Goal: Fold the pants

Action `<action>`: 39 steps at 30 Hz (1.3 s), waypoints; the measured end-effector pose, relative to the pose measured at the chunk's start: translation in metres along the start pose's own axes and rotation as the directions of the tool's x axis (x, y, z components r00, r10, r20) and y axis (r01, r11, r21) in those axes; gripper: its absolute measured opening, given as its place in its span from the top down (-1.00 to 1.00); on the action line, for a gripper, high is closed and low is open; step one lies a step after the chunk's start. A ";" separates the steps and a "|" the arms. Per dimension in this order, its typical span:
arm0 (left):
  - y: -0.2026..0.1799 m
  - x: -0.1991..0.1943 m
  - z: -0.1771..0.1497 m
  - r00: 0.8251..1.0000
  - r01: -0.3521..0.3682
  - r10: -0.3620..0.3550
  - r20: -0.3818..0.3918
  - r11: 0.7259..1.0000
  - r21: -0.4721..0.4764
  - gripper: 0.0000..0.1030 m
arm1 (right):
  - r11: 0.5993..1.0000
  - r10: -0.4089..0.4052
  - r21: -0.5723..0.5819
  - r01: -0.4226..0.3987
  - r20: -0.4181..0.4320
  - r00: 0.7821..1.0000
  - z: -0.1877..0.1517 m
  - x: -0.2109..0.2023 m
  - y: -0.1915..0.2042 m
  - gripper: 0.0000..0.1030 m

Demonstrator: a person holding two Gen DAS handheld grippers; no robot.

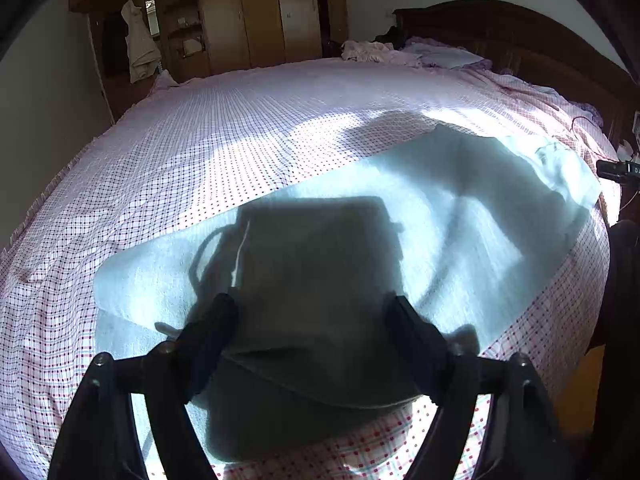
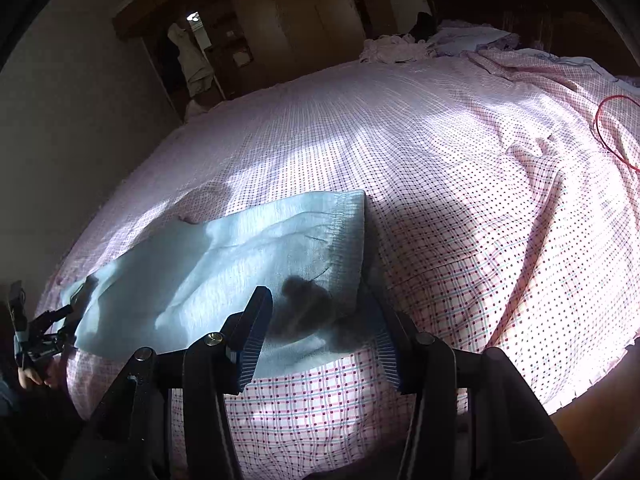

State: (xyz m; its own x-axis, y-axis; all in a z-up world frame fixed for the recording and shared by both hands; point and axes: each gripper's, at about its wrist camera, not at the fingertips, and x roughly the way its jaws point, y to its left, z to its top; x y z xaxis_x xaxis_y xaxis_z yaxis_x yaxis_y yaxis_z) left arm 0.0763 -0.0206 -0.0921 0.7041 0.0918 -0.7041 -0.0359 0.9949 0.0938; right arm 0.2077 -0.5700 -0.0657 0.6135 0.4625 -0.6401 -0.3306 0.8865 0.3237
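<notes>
Light blue pants (image 1: 460,216) lie flat along the near edge of the bed, legs to the left and waistband to the right. In the right wrist view the pants (image 2: 224,264) show their elastic waistband (image 2: 348,236) nearest me. My left gripper (image 1: 310,312) is open, hovering over the leg end, casting a dark shadow on the cloth. My right gripper (image 2: 320,316) is open over the waistband corner near the bed's front edge. The left gripper (image 2: 36,344) also shows at the far left of the right wrist view. Neither holds anything.
The bed (image 1: 240,128) has a pink checked sheet. Crumpled pink clothes (image 1: 372,52) and pillows (image 1: 444,56) lie at the far end by the dark headboard (image 1: 520,32). A red cable (image 2: 608,128) lies on the sheet at right. A wooden wardrobe (image 1: 260,12) stands behind.
</notes>
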 end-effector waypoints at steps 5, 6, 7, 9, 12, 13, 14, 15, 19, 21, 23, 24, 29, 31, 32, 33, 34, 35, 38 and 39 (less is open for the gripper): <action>0.000 0.002 -0.001 1.000 -0.007 0.007 0.002 1.000 0.009 -0.63 | 1.000 0.000 -0.008 -0.001 -0.032 0.999 0.000 0.010 0.000 0.17; 0.000 0.003 -0.001 1.000 -0.006 0.006 0.002 1.000 0.009 -0.63 | 1.000 -0.004 -0.007 0.004 -0.039 0.999 0.000 0.012 0.000 0.17; 0.000 0.003 0.000 1.000 -0.005 0.005 0.001 1.000 0.007 -0.64 | 1.000 -0.008 -0.004 0.008 -0.047 0.999 0.000 0.014 -0.001 0.17; 0.000 0.004 -0.001 1.000 -0.006 0.006 -0.001 1.000 0.007 -0.65 | 1.000 -0.013 0.007 0.014 -0.061 0.998 -0.001 0.016 -0.003 0.17; -0.002 0.003 -0.001 1.000 -0.015 0.015 0.000 1.000 0.016 -0.66 | 1.000 -0.005 0.014 0.006 -0.072 0.997 0.000 0.017 -0.004 0.17; -0.002 0.003 -0.002 1.000 -0.016 0.016 0.001 1.000 0.018 -0.66 | 1.000 -0.005 0.023 0.006 -0.069 0.998 0.000 0.017 -0.006 0.17; -0.002 0.003 -0.002 1.000 -0.016 0.016 0.001 1.000 0.019 -0.66 | 0.999 0.002 0.035 0.001 -0.065 0.998 0.000 0.016 -0.007 0.17; -0.001 0.003 -0.002 1.000 -0.015 0.015 0.000 1.000 0.018 -0.66 | 0.999 0.014 0.047 -0.011 -0.063 0.998 0.001 0.015 -0.009 0.17; -0.001 0.004 -0.002 1.000 -0.014 0.014 0.000 1.000 0.017 -0.67 | 0.997 0.047 0.065 -0.038 -0.131 0.990 0.001 0.028 -0.010 0.17; -0.001 0.004 -0.002 1.000 -0.018 0.018 0.000 1.000 0.021 -0.67 | 0.998 0.034 0.054 -0.026 -0.165 0.986 0.002 0.037 -0.008 0.17; -0.001 0.004 -0.002 1.000 -0.019 0.019 0.001 1.000 0.022 -0.67 | 0.999 0.016 0.043 -0.009 -0.172 0.985 0.005 0.044 -0.006 0.18; -0.001 0.004 -0.002 1.000 -0.019 0.019 0.001 1.000 0.022 -0.67 | 0.999 0.008 0.035 -0.002 -0.170 0.985 0.006 0.045 -0.005 0.23; -0.002 0.004 -0.001 1.000 -0.022 0.022 0.000 0.999 0.024 -0.68 | 0.998 -0.055 0.014 0.059 -0.193 0.980 0.007 0.053 -0.003 0.70; -0.001 0.005 -0.002 1.000 -0.021 0.021 0.001 0.999 0.025 -0.68 | 0.999 -0.044 0.018 0.048 -0.181 0.982 0.009 0.050 -0.004 0.73; 0.000 0.005 -0.003 1.000 -0.021 0.021 0.001 0.999 0.024 -0.68 | 0.999 -0.049 0.013 0.052 -0.171 0.984 0.010 0.047 -0.004 0.74; 0.000 0.005 -0.003 1.000 -0.020 0.020 0.001 1.000 0.024 -0.68 | 0.998 -0.066 -0.007 0.065 -0.159 0.985 0.012 0.043 -0.002 0.74; -0.001 0.005 -0.003 1.000 -0.021 0.021 0.001 0.999 0.024 -0.68 | 0.996 -0.088 -0.034 0.084 -0.148 0.985 0.014 0.038 -0.001 0.74; 0.000 0.005 -0.003 1.000 -0.021 0.021 0.001 0.999 0.026 -0.68 | 0.992 -0.113 -0.067 0.104 -0.139 0.984 0.017 0.032 0.001 0.74; 0.000 0.006 -0.002 1.000 -0.022 0.023 -0.002 0.999 0.026 -0.69 | 0.981 -0.154 -0.142 0.134 -0.143 0.978 0.025 0.019 0.003 0.74; -0.001 0.006 -0.002 1.000 -0.023 0.023 -0.003 0.999 0.026 -0.69 | 0.977 -0.167 -0.161 0.141 -0.166 0.972 0.026 0.019 0.002 0.74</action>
State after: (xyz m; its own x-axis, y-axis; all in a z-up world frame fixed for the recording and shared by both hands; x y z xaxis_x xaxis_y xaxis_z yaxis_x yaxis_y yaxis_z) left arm 0.0787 -0.0212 -0.0976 0.7013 0.1151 -0.7035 -0.0336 0.9911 0.1287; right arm 0.2377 -0.5590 -0.0592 0.5326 0.2991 -0.7918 -0.3519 0.9290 0.1142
